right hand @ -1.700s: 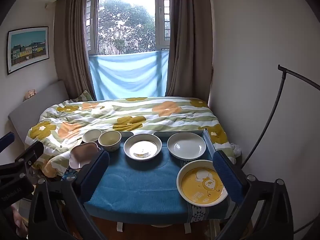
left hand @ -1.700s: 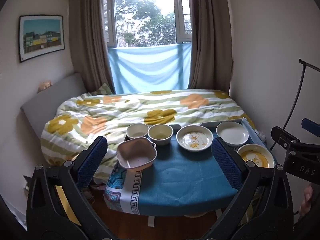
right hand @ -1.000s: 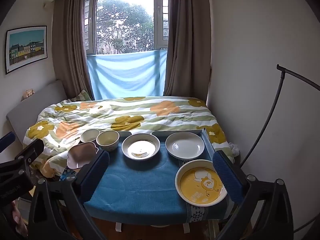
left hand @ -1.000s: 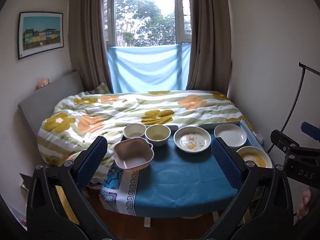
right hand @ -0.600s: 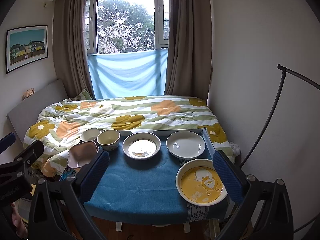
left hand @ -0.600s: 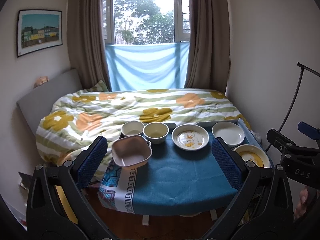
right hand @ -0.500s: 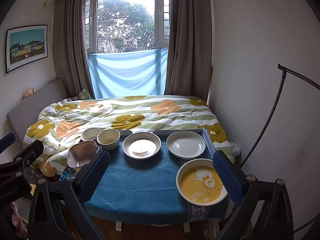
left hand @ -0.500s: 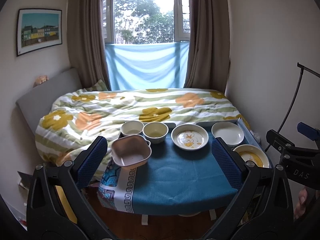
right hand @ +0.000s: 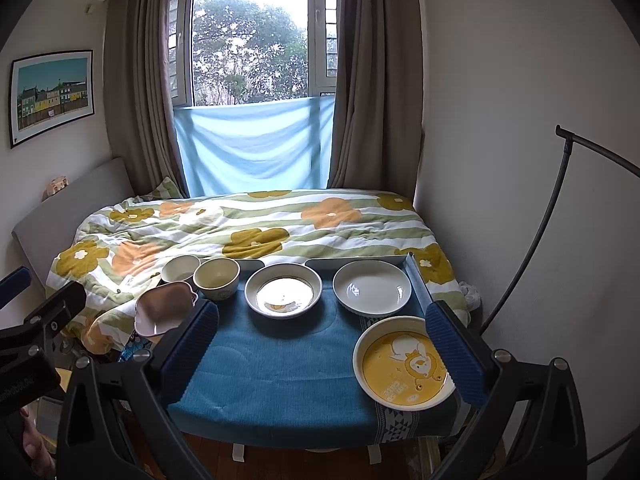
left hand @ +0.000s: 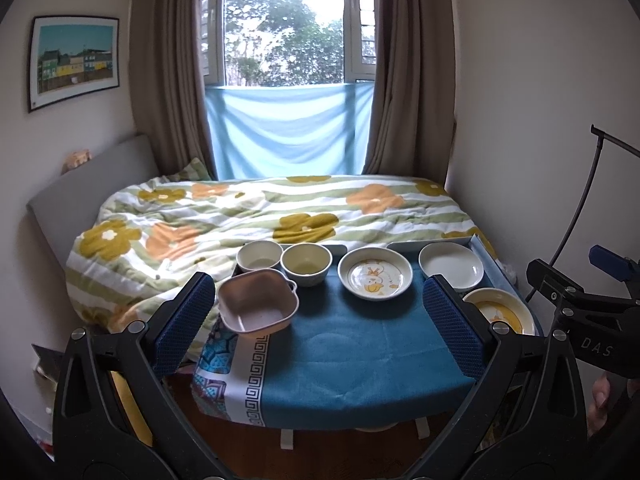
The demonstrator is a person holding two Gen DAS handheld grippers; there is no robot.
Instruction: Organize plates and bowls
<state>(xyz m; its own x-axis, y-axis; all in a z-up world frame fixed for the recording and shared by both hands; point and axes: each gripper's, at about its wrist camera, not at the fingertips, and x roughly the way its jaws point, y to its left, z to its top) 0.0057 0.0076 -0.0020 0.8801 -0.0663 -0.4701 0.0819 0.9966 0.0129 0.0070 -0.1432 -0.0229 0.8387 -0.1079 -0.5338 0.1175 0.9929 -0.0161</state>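
Left gripper [left hand: 320, 328]: spread wide, empty, held back from the table [left hand: 360, 356].
Right gripper [right hand: 324, 348]: wide, empty, yellow bear plate [right hand: 404, 364] by its right finger.
Pink bowl [left hand: 258, 302]: table's left edge.
Far row: two small bowls [left hand: 306, 264], rabbit plate [left hand: 375, 273], white plate [left hand: 451, 266].

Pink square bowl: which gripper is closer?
Left. The left gripper is open with the pink square bowl beside its left finger; the right gripper, also open, sits farther right, near the yellow plate.
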